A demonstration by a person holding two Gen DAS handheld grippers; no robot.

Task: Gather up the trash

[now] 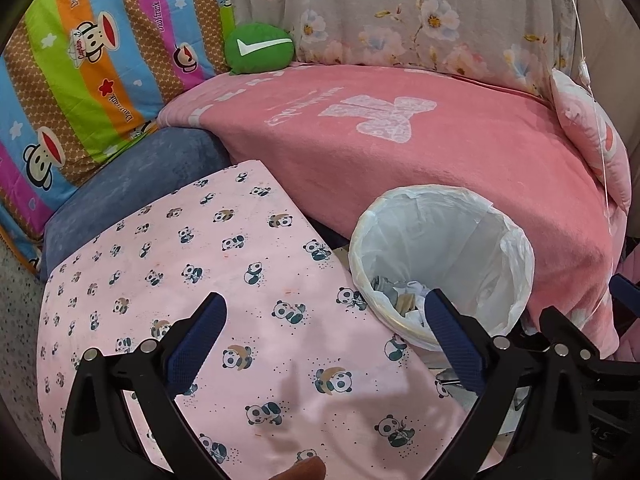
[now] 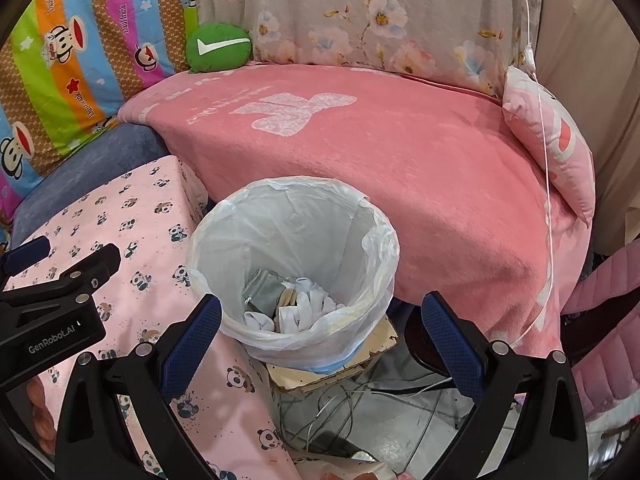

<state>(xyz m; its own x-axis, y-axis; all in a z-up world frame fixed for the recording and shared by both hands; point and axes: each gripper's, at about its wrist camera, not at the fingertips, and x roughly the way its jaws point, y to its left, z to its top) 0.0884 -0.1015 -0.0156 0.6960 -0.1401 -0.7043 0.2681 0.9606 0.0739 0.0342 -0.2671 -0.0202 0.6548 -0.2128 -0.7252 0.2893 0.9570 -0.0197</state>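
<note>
Below right tongs (image 2: 320,332), spread empty, bin (image 2: 294,276) on cardboard (image 2: 360,356); left tongs (image 1: 326,340) spread, empty

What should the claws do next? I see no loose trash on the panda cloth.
Probably draw both back and look elsewhere: the left claw and right claw are open and empty, the bin already holds scraps, and the panda cloth looks bare.

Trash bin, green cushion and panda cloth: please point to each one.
Trash bin (image 2: 296,240): right wrist view, inner wall of liner.
Green cushion (image 1: 260,54): left wrist view, its front face.
Panda cloth (image 1: 200,264): left wrist view, flat top.
</note>
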